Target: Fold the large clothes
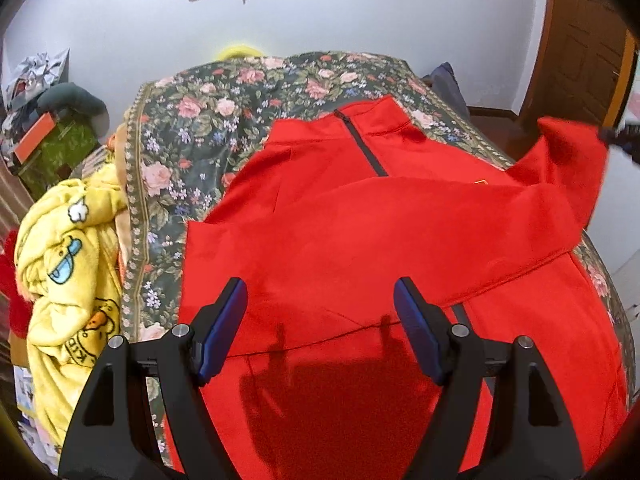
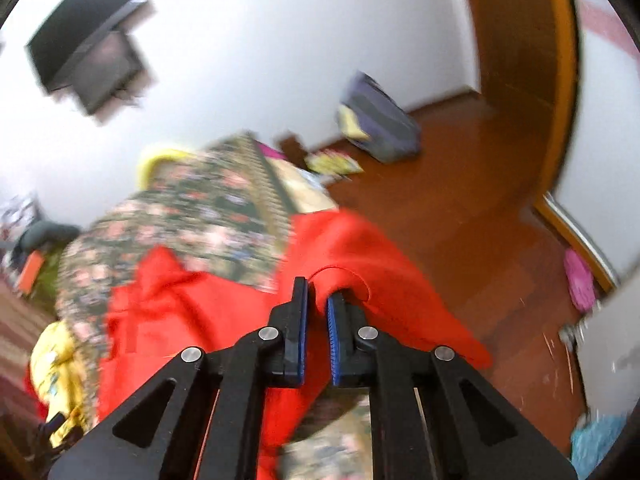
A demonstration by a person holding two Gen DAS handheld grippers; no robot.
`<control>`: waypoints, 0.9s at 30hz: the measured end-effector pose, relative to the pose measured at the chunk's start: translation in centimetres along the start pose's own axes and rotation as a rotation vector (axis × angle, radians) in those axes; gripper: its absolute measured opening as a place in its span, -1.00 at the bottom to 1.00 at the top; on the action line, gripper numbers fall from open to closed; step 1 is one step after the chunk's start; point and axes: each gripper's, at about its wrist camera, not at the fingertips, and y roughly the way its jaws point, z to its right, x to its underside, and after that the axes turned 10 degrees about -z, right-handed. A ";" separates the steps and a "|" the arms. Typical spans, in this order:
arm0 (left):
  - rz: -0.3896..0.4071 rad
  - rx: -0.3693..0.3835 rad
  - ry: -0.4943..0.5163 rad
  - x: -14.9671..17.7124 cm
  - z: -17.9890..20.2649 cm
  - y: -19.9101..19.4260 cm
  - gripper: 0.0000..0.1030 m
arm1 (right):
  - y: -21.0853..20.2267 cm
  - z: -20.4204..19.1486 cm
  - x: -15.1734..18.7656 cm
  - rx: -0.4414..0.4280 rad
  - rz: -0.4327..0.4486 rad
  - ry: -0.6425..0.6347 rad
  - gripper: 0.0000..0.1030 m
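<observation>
A large red zip jacket (image 1: 360,240) lies spread on a floral bedspread (image 1: 208,128), collar at the far end. One sleeve is folded across its body. My left gripper (image 1: 320,300) hovers open and empty over the jacket's lower part. My right gripper (image 2: 318,300) is shut on the red sleeve cuff (image 2: 340,264) and holds it lifted at the bed's right side; it also shows in the left wrist view (image 1: 616,136) at the far right with the raised sleeve (image 1: 568,160). The right wrist view is motion-blurred.
A yellow cartoon-print blanket (image 1: 68,280) is heaped at the bed's left edge. A green box with clutter (image 1: 60,144) stands at the far left. A wall TV (image 2: 88,40), a grey bag (image 2: 380,124) on the wooden floor and a wooden door (image 1: 580,40) are on the right.
</observation>
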 end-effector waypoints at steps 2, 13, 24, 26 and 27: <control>0.016 -0.003 0.015 0.4 0.1 -0.8 0.45 | -1.6 -2.9 0.2 -0.031 0.030 -0.085 -0.86; 0.024 0.011 0.043 2.5 0.1 -2.6 0.45 | 2.7 -14.1 7.7 -0.110 -0.179 -0.432 -0.86; -0.017 0.025 -0.003 3.2 -1.2 -1.2 0.45 | 2.6 -7.3 7.9 -0.101 -0.269 -0.197 0.23; -0.023 0.034 -0.012 3.0 -1.2 -0.8 0.45 | 2.0 -4.6 6.8 -0.082 -0.228 -0.122 0.27; -0.026 0.037 -0.016 2.9 -1.1 -0.5 0.45 | 1.9 -3.6 6.4 -0.068 -0.225 -0.093 0.27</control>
